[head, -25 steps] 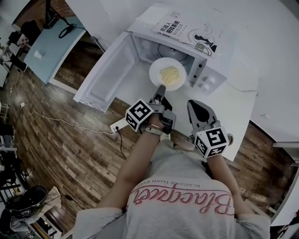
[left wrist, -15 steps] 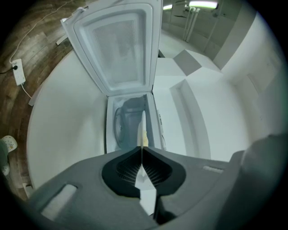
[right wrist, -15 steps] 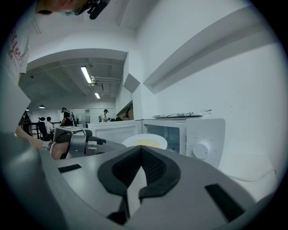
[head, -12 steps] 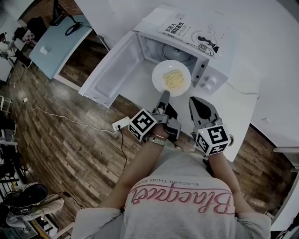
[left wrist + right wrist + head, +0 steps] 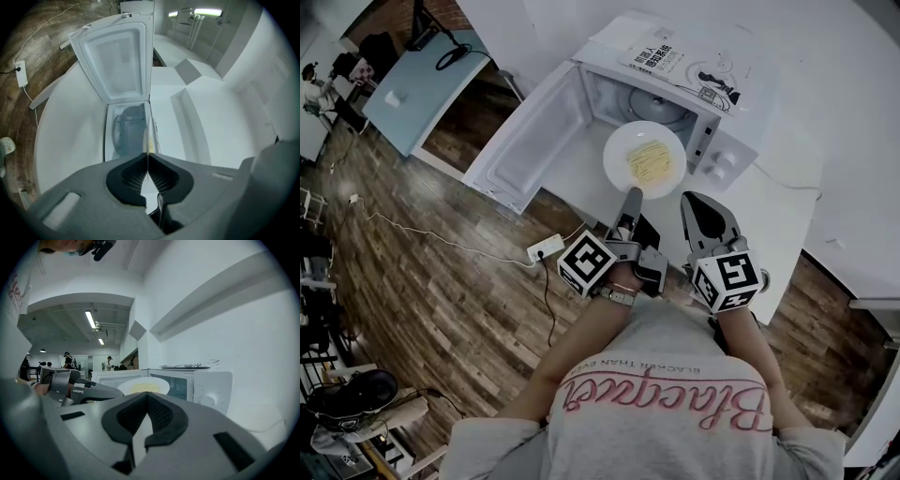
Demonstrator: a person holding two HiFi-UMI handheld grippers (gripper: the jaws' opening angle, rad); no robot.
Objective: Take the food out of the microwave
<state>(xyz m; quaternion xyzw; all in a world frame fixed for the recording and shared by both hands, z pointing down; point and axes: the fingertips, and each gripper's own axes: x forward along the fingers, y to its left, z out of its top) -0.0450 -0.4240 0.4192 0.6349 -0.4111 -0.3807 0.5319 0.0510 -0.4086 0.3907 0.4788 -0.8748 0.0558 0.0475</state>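
A white plate (image 5: 619, 148) with flat yellow food (image 5: 649, 161) hangs level just in front of the open microwave (image 5: 724, 161). My left gripper (image 5: 631, 194) is shut on the plate's near rim. In the left gripper view the plate (image 5: 151, 137) shows edge-on as a thin strip between the closed jaws of the left gripper (image 5: 148, 157), with the microwave cavity (image 5: 129, 131) behind it. My right gripper (image 5: 698, 202) hovers to the right of the plate, shut and holding nothing. The right gripper view shows the plate (image 5: 143, 386) beyond the right gripper (image 5: 147, 397).
The microwave door (image 5: 525, 141) swings out to the left. A book (image 5: 661, 56) and a cable lie on top of the microwave. The white table (image 5: 783, 220) ends near my body. A power strip (image 5: 544, 248) lies on the wooden floor.
My left gripper has drawn back toward me with the plate, bringing it farther out of the microwave mouth. The right gripper has stayed in place.
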